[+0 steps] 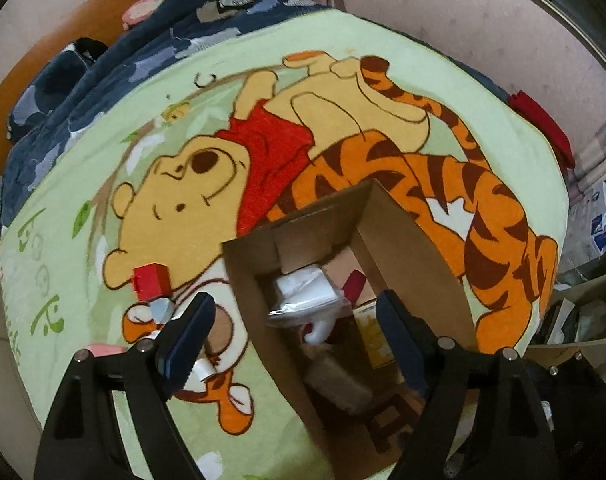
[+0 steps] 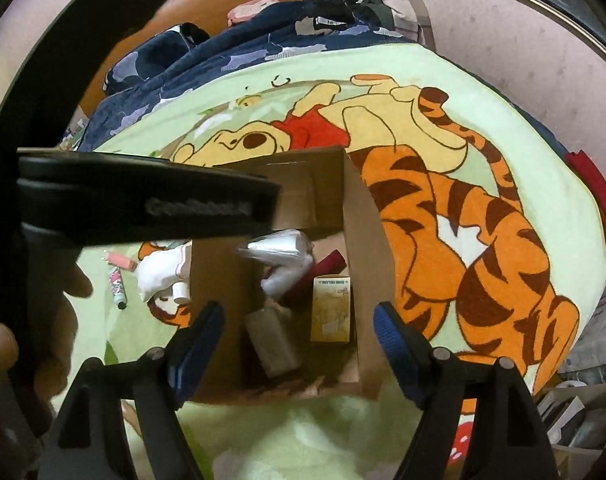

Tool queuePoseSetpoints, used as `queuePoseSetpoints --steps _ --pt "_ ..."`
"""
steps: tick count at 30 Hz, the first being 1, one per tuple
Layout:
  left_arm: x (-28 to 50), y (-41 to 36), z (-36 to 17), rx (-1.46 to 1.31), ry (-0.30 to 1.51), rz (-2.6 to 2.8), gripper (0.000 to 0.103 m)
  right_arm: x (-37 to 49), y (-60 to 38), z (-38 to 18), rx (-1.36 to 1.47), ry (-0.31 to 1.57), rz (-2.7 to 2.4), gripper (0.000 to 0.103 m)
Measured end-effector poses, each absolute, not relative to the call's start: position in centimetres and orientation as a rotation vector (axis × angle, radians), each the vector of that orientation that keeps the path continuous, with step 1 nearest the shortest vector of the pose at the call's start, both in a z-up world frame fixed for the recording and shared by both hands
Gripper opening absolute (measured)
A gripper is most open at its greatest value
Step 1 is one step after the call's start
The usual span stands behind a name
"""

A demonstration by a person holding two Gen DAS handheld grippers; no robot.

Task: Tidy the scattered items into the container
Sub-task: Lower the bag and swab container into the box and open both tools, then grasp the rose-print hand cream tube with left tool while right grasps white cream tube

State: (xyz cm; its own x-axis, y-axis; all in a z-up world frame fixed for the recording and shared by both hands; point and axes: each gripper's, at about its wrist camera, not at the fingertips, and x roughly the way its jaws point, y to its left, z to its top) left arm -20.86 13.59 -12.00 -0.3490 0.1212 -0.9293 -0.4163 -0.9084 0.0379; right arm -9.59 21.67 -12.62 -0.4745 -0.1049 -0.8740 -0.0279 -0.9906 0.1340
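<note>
An open cardboard box (image 1: 407, 240) (image 2: 367, 240) stands on a green cartoon blanket (image 1: 83, 240) (image 2: 523, 128). Inside lie a white plastic-wrapped item (image 1: 303, 296) (image 2: 279, 248), a yellow carton (image 2: 331, 308), a tan block (image 2: 273, 344) and a dark red item (image 2: 325, 270). My left gripper (image 1: 295, 340) hangs open over the box's left wall, nothing between its fingers. My right gripper (image 2: 297, 344) is open above the box's near side. Left of the box lie a red box (image 1: 153, 282), a white cloth (image 2: 163, 272), a pink patterned pen (image 2: 117, 284) and a pink tube (image 2: 121, 260).
A dark blue quilt (image 1: 103, 72) is piled at the blanket's far end. The left gripper's black body (image 2: 143, 204) and a hand (image 2: 3, 352) fill the right wrist view's left side. Cluttered cartons (image 1: 583, 312) stand beyond the bed's right edge.
</note>
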Motion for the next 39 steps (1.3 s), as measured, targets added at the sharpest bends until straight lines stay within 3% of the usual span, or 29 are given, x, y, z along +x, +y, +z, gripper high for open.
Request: queuePoseSetpoints --steps 8,22,39 --pt "-16.8 7.6 -9.2 -1.57 0.284 2.436 0.084 -6.8 19.0 -10.0 1.512 -0.118 -2.627 0.079" --pt "-5.9 -6.3 -10.5 -1.816 0.045 2.63 0.084 -1.7 7.6 -8.9 1.369 0.107 -2.392 0.079" --pt "-1.8 -11.7 -11.4 -1.913 -0.087 2.713 0.084 0.6 3.9 -9.8 1.36 0.172 -2.309 0.079"
